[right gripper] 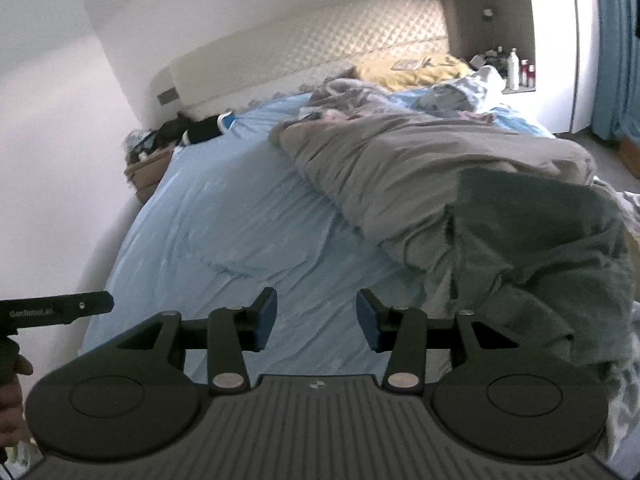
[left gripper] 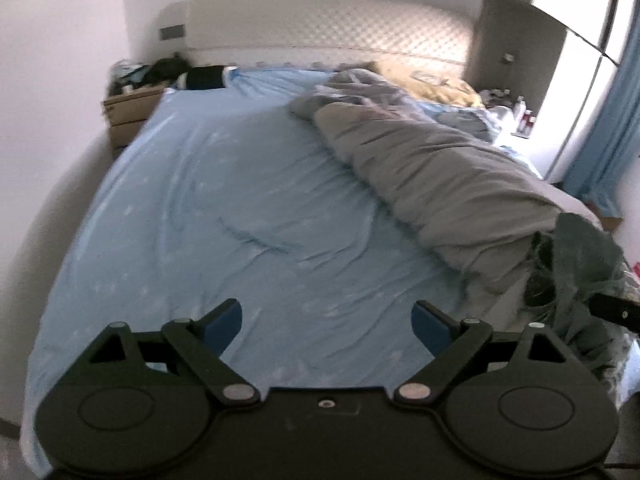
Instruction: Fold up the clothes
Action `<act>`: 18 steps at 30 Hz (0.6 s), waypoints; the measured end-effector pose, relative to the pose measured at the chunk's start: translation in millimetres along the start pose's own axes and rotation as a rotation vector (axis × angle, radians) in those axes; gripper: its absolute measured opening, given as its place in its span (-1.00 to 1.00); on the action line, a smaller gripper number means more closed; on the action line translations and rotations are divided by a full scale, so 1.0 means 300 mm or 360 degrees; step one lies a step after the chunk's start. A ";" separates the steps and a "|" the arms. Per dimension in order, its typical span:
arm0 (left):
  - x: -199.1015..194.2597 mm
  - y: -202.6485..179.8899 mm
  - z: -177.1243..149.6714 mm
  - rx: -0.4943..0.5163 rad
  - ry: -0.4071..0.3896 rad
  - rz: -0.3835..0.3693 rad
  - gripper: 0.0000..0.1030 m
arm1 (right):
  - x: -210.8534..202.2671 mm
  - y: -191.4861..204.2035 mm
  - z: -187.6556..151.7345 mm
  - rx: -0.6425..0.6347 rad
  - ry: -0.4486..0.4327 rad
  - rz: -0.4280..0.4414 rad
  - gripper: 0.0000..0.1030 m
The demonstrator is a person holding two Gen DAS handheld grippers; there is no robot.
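I have both claws hovering above the foot of the bed point(left gripper: 192, 184), over bare blue sheet. My left claw point(left gripper: 326, 322) is spread wide with nothing between its blue pads point(left gripper: 228, 322); my right claw point(right gripper: 316, 318) is open too, a little narrower, and also holds nothing. The clothing I judge I'm meant to fold is the dark teal garment point(right gripper: 536, 240), lying crumpled at the near right corner, partly draped over the end of the long grey duvet point(right gripper: 420, 168) that runs up the right side of the bed. It sits well to the right of both claws, so neither is lined up on it yet. My worry is the overlap: where the garment rests against the duvet, a deep pinch could catch both layers and drag the bedding along with it. The garment is also bunched, so I can't tell where a hem or shoulder lies; a blind grab would likely lift it twisted. It hangs near the mattress edge and could slide off.
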State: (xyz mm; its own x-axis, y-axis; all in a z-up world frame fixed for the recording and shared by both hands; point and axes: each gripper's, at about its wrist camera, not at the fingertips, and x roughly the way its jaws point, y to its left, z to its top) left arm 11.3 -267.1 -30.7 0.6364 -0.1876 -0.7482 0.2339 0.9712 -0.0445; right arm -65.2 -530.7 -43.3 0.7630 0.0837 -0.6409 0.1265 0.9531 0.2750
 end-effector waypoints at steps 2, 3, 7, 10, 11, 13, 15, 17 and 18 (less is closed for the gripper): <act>-0.033 0.038 -0.028 -0.0007 0.0014 0.0043 0.77 | 0.004 0.052 -0.012 -0.0033 0.0004 0.0025 -0.09; -0.055 0.068 -0.040 -0.0024 0.0015 0.0067 0.77 | 0.005 0.082 -0.018 -0.0045 0.0005 0.0033 -0.09; -0.113 0.183 -0.051 -0.0102 -0.0022 0.0119 0.79 | 0.010 0.201 -0.042 -0.0090 0.0008 0.0063 -0.08; -0.144 0.272 -0.051 -0.0126 -0.0058 0.0115 0.82 | 0.013 0.290 -0.060 -0.0124 0.0010 0.0087 -0.02; -0.152 0.301 -0.049 -0.0128 -0.0065 0.0111 0.82 | 0.014 0.319 -0.066 -0.0136 0.0010 0.0094 0.01; -0.162 0.341 -0.041 -0.0074 -0.0052 0.0114 0.82 | 0.016 0.385 -0.078 -0.0145 -0.0004 0.0085 0.07; -0.180 0.374 -0.037 -0.0036 -0.0068 0.0116 0.82 | 0.012 0.439 -0.087 -0.0103 0.0003 0.0077 0.11; -0.197 0.400 -0.036 -0.0024 -0.0096 0.0119 0.85 | 0.011 0.485 -0.096 -0.0094 -0.0013 0.0103 0.25; -0.203 0.411 -0.037 -0.0024 -0.0103 0.0121 0.86 | 0.011 0.505 -0.101 -0.0101 -0.0021 0.0106 0.29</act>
State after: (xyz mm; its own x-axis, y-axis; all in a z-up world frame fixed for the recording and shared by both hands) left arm -6.6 -134.4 2.0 0.6984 -0.1216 -0.7053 0.1721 0.9851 0.0006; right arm -62.6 -377.3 -25.5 0.7766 0.1439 -0.6134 0.0352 0.9621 0.2703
